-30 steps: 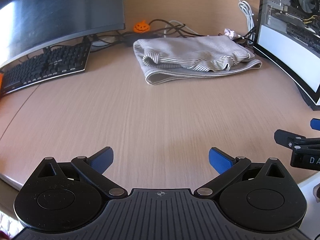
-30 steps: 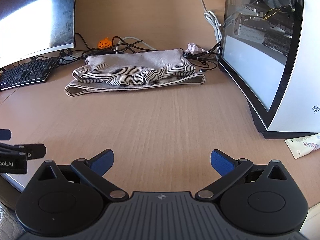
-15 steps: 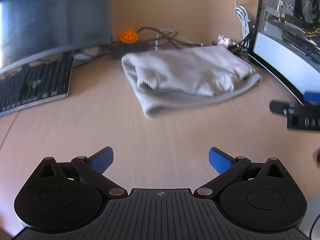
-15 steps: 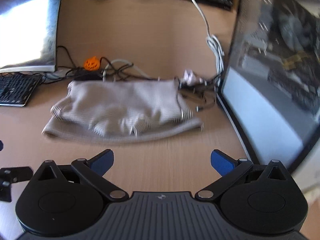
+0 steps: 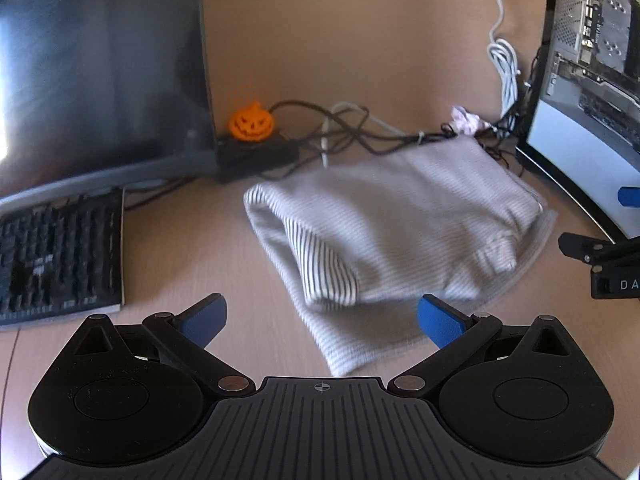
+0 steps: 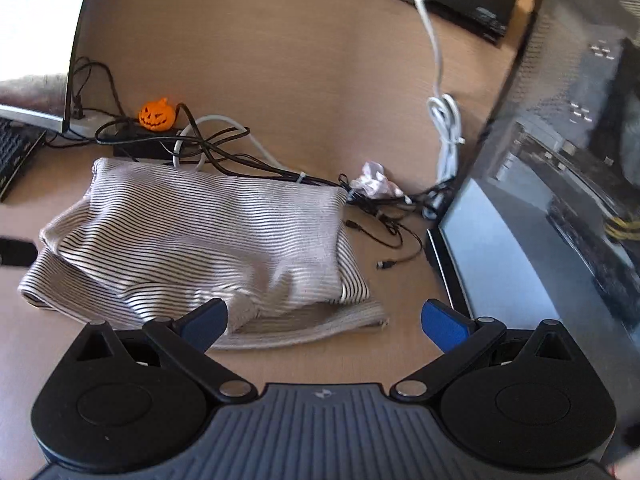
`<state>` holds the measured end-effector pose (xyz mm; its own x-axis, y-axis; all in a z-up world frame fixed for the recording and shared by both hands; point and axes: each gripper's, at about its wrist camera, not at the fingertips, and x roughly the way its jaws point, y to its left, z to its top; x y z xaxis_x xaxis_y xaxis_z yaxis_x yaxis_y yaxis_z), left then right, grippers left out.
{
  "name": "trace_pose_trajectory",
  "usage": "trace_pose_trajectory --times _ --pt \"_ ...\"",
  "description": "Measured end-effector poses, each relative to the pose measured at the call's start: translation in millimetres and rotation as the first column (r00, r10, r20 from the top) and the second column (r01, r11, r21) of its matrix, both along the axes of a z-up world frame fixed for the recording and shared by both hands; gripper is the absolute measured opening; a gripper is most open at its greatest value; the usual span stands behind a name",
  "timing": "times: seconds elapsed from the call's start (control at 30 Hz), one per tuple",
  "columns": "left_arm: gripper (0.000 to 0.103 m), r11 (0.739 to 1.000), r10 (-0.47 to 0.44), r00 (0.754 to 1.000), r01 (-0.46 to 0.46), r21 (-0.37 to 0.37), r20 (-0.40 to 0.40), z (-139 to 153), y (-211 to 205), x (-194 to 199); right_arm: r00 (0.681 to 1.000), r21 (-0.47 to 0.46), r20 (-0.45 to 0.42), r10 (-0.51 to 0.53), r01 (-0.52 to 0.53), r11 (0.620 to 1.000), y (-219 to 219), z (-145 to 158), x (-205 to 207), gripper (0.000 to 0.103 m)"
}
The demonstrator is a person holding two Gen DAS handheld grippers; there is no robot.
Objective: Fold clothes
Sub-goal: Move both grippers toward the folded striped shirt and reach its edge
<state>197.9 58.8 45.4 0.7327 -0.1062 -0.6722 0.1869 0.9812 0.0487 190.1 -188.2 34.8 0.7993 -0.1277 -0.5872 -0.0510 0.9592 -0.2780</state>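
Right now both grippers hang low over the wooden bench point(image 5: 192, 240), each facing the same folded striped garment point(image 5: 400, 216). Seen from the left wrist camera, the left gripper point(image 5: 320, 316) has its blue fingers point(image 5: 204, 318) spread wide with nothing between them, and the near left corner of the cloth lies just ahead of the gap, a flap of darker stripes turned out at the fold. Seen from the right wrist camera, the right gripper point(image 6: 324, 320) is likewise spread and empty-handed; its left finger point(image 6: 204, 322) overlaps the front edge of the garment point(image 6: 208, 236) in the picture, though whether it touches the cloth cannot be told. The garment lies in a loose rectangle of several layers, the bottom layer sticking out along the front as a pale hem. Behind it runs a tangle of dark cables point(image 6: 224, 148), with a small orange pumpkin figure point(image 6: 157, 114) on a black box and a crumpled bit of paper point(image 6: 374, 182) near the cloth's far right corner. A white cord point(image 6: 444, 120) hangs down the wall. A black keyboard point(image 5: 60, 256) and a dark monitor point(image 5: 100, 72) stand to the left, and a glass-sided computer case point(image 6: 560, 184) stands to the right. The right gripper's black frame shows at the right edge of the left view.
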Motion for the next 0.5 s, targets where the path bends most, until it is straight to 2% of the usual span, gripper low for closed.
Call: trace_pose_trajectory --times 0.07,0.1,0.13,0.23,0.37,0.5 --pt "0.103 0.998 0.064 0.998 -0.063 0.024 -0.015 0 -2 9 0.999 0.003 -0.03 0.012 -0.012 1.0 -5 -3 12 0.103" --pt "0.103 0.997 0.077 0.997 -0.077 0.01 -0.022 1 -1 12 0.999 0.009 -0.031 0.035 -0.035 0.999 -6 -4 16 0.103" --pt "0.103 0.998 0.066 0.997 -0.067 -0.011 -0.031 0 -1 14 0.998 0.014 -0.032 0.059 -0.059 0.998 -7 -5 19 0.103" --pt "0.103 0.998 0.053 0.998 -0.052 0.018 -0.046 -7 -4 24 0.994 -0.005 -0.036 0.106 -0.106 0.994 -3 -12 30 0.103" --pt "0.103 0.997 0.082 0.994 -0.08 0.019 -0.073 -13 -7 35 0.973 0.012 -0.113 0.201 -0.2 0.98 5 -25 38 0.103" --pt "0.103 0.996 0.092 0.993 -0.09 0.026 -0.067 -13 -10 42 0.952 -0.048 -0.186 0.243 -0.256 0.966 21 -43 47 0.103"
